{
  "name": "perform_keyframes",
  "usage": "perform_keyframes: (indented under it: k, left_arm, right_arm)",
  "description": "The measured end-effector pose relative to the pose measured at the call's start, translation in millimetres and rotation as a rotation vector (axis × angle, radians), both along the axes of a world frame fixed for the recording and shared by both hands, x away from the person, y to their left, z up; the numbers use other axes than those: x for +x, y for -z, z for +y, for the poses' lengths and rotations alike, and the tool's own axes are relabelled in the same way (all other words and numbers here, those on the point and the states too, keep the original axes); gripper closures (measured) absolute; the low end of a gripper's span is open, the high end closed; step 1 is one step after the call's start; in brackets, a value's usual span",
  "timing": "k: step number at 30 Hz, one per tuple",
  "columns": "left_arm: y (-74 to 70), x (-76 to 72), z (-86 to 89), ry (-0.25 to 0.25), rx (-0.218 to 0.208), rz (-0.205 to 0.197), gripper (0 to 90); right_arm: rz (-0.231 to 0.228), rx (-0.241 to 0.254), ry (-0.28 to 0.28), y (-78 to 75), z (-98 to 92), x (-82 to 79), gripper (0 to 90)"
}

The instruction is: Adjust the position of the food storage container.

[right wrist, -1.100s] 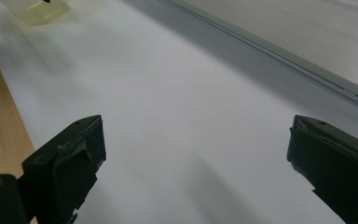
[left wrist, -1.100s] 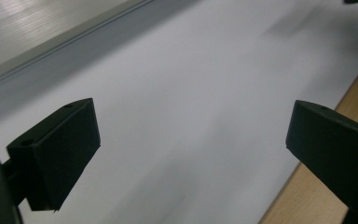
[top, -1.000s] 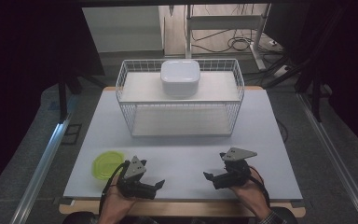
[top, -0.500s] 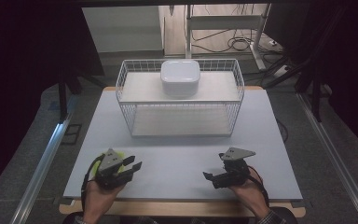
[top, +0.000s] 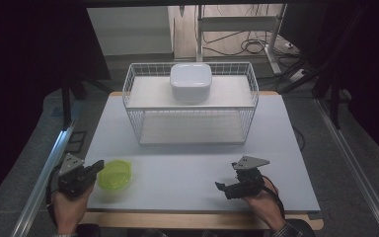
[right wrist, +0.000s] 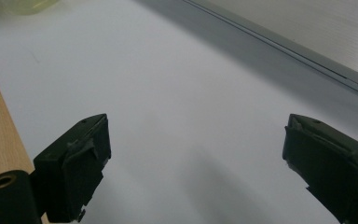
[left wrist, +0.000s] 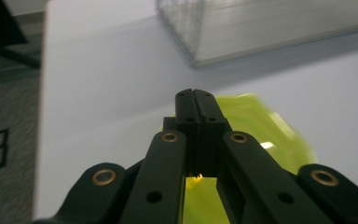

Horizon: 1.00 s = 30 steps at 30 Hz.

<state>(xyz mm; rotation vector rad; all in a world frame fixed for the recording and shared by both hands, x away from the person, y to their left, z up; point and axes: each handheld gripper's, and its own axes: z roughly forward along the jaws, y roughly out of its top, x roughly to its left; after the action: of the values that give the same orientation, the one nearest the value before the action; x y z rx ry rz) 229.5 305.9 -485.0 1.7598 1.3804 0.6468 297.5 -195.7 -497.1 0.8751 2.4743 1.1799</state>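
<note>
A yellow-green bowl sits on the white table top near its front left. My left gripper lies just left of it, tips at the bowl's left rim. Its jaws have just been closing and now press flat together, with nothing visible between them; the bowl lies blurred beyond and under them. My right gripper rests at the front right, open, with bare table between its wide-set pads.
A white wire rack stands at the back middle, with a white lidded container on its upper shelf. A wooden edge runs along the front of the table. Dark screens flank both sides.
My left gripper has moved left from the front middle to the far side of the bowl and its jaws have shut. The bowl and the right gripper have stayed put.
</note>
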Motion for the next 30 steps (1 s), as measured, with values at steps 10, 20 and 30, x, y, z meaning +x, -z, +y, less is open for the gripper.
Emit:
perform_keyframes:
  k: [10, 20, 30]
  left_arm:
    - [26.0, -4.2, 16.9, -0.045, 0.027, 0.114, 89.8]
    - [46.4, -1.5, 18.0, 0.040, -0.007, 0.214, 89.8]
    - [51.9, 8.9, 4.8, 0.118, -0.049, 0.236, 89.8]
  right_arm:
    - [-0.010, -0.013, 0.009, -0.7, 0.5, -0.9, 8.6]
    - [-0.009, -0.028, 0.021, -0.1, -0.1, -0.2, 8.8]
    - [-0.003, -0.043, 0.023, 1.9, 1.7, 0.2, 8.9]
